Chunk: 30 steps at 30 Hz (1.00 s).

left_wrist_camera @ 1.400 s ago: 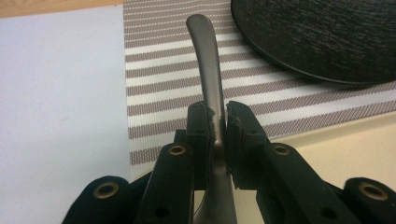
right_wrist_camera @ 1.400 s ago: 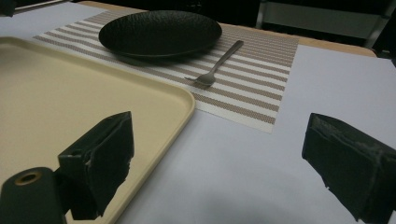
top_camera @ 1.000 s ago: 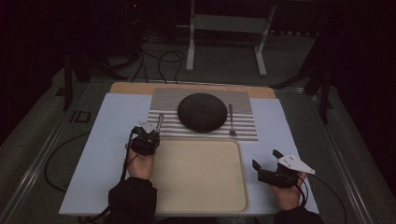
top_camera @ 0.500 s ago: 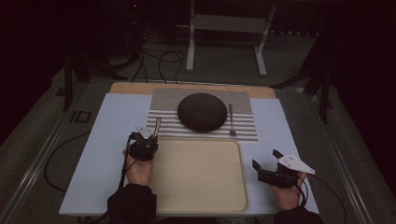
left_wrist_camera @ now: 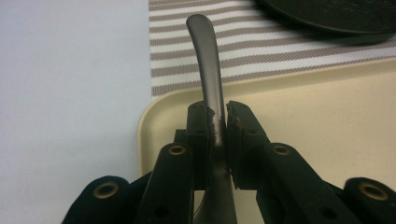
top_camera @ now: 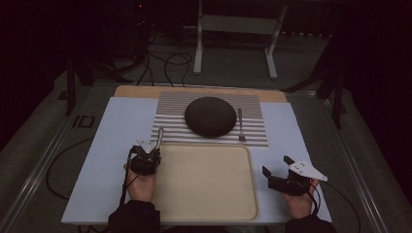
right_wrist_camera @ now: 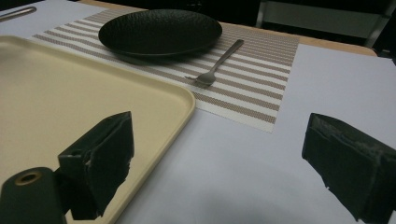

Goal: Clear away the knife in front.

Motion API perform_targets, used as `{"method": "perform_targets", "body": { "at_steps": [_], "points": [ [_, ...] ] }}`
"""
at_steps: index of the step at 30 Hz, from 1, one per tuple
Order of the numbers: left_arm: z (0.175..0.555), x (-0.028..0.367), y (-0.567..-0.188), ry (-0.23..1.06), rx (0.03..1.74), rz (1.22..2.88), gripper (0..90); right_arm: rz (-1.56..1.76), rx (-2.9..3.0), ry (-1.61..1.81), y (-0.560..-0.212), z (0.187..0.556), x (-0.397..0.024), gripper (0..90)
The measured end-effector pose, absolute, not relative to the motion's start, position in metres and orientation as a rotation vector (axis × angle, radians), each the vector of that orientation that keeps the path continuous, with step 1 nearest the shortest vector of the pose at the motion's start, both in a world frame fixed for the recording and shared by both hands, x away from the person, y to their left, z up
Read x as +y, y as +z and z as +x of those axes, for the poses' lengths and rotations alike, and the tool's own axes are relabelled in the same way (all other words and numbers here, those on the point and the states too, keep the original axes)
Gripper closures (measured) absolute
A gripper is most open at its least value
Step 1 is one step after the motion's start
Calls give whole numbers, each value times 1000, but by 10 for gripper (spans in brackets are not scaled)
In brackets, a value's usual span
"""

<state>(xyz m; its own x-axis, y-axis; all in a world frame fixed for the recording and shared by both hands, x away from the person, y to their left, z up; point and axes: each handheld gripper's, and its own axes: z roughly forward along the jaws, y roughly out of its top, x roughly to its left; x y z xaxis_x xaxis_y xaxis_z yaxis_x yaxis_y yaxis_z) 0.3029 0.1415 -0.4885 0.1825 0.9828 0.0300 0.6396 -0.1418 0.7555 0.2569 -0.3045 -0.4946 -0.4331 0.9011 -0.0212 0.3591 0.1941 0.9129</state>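
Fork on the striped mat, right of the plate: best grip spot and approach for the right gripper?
Take the fork mid-handle, from above, jaws across its width. It lies flat with tines toward the tray, and the plate sits close on one side. The right gripper is open.

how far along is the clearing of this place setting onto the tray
Early on. Nothing lies on the beige tray yet. In hand: the left hand-held gripper is shut on a metal utensil at the tray's left edge. Probably left: the black plate and the fork, both on the striped placemat. The right hand-held gripper is open, holding nothing.
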Motion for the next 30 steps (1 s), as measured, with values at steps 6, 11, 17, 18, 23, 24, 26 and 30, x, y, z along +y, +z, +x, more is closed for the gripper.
{"method": "perform_targets", "body": {
  "at_steps": [6,11,17,18,23,24,26,30],
  "points": [
    [296,145,-494,729,1541,1844,811,1174,1896,1212,-495,257,-304,91],
    [287,146,-495,741,1545,1832,811,1175,1897,1212,-495,257,-304,91],
    [278,146,-497,746,1545,1834,811,1175,1897,1211,-495,257,-304,91],
    [277,146,-498,747,1547,1836,811,1175,1897,1211,-495,257,-304,91],
    [269,148,-499,751,1555,1830,810,1175,1898,1210,-495,257,-304,91],
    [268,148,-499,755,1556,1829,810,1175,1898,1210,-495,257,-304,91],
    [266,149,-500,755,1556,1831,810,1174,1897,1208,-495,257,-304,91],
    [262,151,-503,756,1567,1834,810,1175,1898,1208,-495,257,-303,91]
  ]
}}
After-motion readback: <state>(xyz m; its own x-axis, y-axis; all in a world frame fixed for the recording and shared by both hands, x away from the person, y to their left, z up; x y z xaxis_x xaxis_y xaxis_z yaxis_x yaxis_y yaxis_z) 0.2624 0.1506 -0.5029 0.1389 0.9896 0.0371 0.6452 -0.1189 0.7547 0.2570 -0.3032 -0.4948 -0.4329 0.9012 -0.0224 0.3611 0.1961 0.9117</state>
